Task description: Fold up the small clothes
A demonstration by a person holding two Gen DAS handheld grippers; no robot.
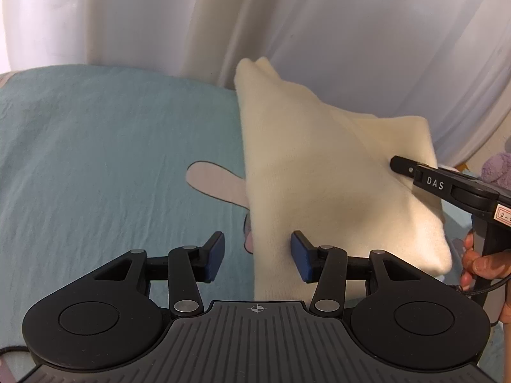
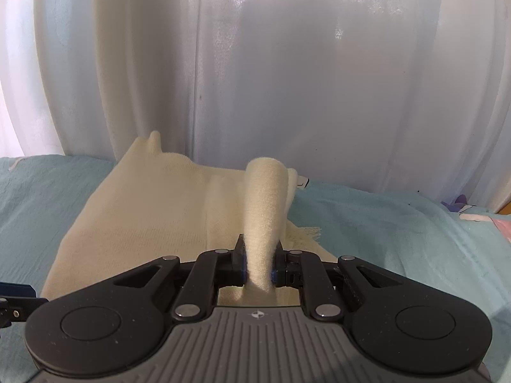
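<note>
A cream knit garment (image 1: 319, 166) lies on the teal bedsheet (image 1: 111, 146), partly lifted at its right side. My left gripper (image 1: 257, 257) is open, its blue pads (image 1: 214, 257) on either side of the garment's near left edge, not closed on it. My right gripper (image 2: 258, 265) is shut on a pinched fold of the cream garment (image 2: 153, 210), which stands up between the fingers. The right gripper also shows in the left wrist view (image 1: 399, 164), pressed into the cloth's right side.
White curtains (image 2: 287, 79) hang just behind the bed. The sheet has a pale cartoon print (image 1: 217, 180) beside the garment. A purple plush item (image 1: 496, 169) sits at the far right. A hand (image 1: 482, 265) holds the right gripper's handle.
</note>
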